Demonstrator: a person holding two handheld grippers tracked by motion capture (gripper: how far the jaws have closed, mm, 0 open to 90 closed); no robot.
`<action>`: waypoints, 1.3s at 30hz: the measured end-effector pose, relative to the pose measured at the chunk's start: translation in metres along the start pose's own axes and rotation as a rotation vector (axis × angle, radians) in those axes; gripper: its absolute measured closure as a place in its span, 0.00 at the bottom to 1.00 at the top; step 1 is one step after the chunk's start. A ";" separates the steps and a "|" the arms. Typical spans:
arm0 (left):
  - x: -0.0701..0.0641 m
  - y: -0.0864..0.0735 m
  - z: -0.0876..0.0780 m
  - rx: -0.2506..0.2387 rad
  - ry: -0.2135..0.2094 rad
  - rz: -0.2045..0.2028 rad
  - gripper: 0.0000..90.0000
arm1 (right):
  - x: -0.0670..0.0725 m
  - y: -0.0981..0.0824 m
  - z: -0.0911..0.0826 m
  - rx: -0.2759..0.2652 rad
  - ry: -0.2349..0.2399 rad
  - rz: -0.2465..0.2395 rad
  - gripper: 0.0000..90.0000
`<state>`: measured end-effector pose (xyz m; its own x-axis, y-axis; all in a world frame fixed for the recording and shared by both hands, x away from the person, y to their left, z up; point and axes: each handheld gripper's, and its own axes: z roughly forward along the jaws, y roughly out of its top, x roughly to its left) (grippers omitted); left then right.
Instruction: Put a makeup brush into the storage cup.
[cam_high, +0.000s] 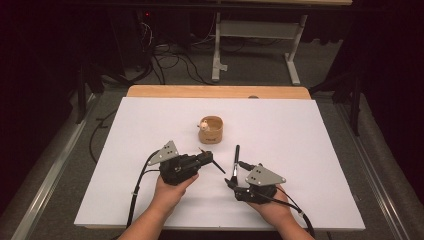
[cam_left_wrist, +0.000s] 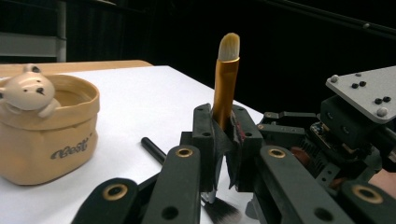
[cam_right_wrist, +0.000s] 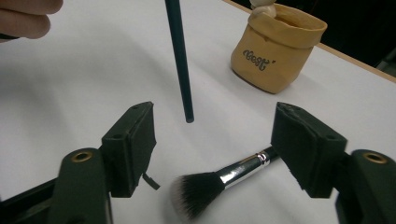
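My left gripper (cam_high: 206, 157) (cam_left_wrist: 223, 135) is shut on a slim brush (cam_left_wrist: 226, 79) with a gold ferrule and pale bristles pointing up. Its dark handle (cam_right_wrist: 180, 60) (cam_high: 217, 167) sticks out toward my right gripper. My right gripper (cam_high: 236, 174) (cam_right_wrist: 215, 126) is open, low over the table. A powder brush (cam_right_wrist: 219, 179) (cam_high: 236, 157) with a black handle, a silver ferrule and white-tipped bristles lies flat between its jaws, and neither pad touches it. A tan pot (cam_high: 211, 131) (cam_left_wrist: 46, 135) (cam_right_wrist: 275, 46) with a small bear on its rim stands just beyond both grippers.
A white sheet (cam_high: 300, 150) covers the table, with a wooden edge (cam_high: 215, 91) at the back. Beyond it on the floor stand a white metal frame (cam_high: 260, 30) and loose cables (cam_high: 165, 62). Wide bare sheet lies to the left and right of the hands.
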<state>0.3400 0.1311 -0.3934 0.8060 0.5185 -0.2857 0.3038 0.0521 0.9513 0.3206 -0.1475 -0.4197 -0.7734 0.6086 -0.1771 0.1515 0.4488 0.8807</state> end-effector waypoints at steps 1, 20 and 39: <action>0.000 0.000 -0.001 0.001 0.005 0.000 0.92 | -0.002 0.000 0.000 -0.003 -0.003 0.001 0.30; 0.010 0.006 -0.013 0.003 0.147 0.036 0.92 | -0.018 -0.004 -0.003 0.017 -0.064 0.083 0.01; 0.014 0.011 -0.022 0.018 0.309 0.118 0.92 | -0.036 -0.009 -0.018 -0.015 -0.112 0.123 0.01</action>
<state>0.3428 0.1578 -0.3847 0.6449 0.7544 -0.1221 0.2282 -0.0377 0.9729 0.3359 -0.1851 -0.4136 -0.6757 0.7282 -0.1145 0.2311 0.3567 0.9052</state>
